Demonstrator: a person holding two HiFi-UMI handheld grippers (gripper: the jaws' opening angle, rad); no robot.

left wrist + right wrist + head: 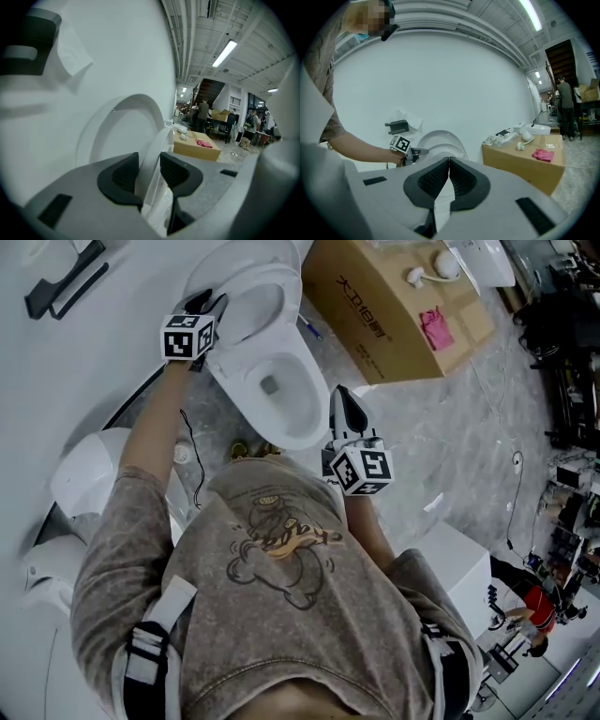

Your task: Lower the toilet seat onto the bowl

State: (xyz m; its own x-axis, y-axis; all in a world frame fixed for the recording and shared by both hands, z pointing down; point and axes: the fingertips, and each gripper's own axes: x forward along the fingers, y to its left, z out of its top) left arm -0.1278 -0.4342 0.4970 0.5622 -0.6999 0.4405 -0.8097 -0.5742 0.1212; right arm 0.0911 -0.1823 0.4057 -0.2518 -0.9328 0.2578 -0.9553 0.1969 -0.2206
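A white toilet stands against the white wall, its bowl [309,423] open. Its seat [246,298] stands raised, leaning back toward the lid [126,108]. My left gripper [211,304] is at the seat's left rim. In the left gripper view the seat's white edge [157,140] fills the gap of the left gripper [150,166], and both black pads lie against it. My right gripper [342,395] hovers at the bowl's right front, clear of it. In the right gripper view the right gripper [449,164] has its pads together with nothing between them.
A cardboard box [394,306] with a pink cloth [436,329] and white parts stands right of the toilet. A black holder [61,287] hangs on the wall. Another white fixture [94,474] sits at the left, a white box [459,568] at the lower right. People stand far off.
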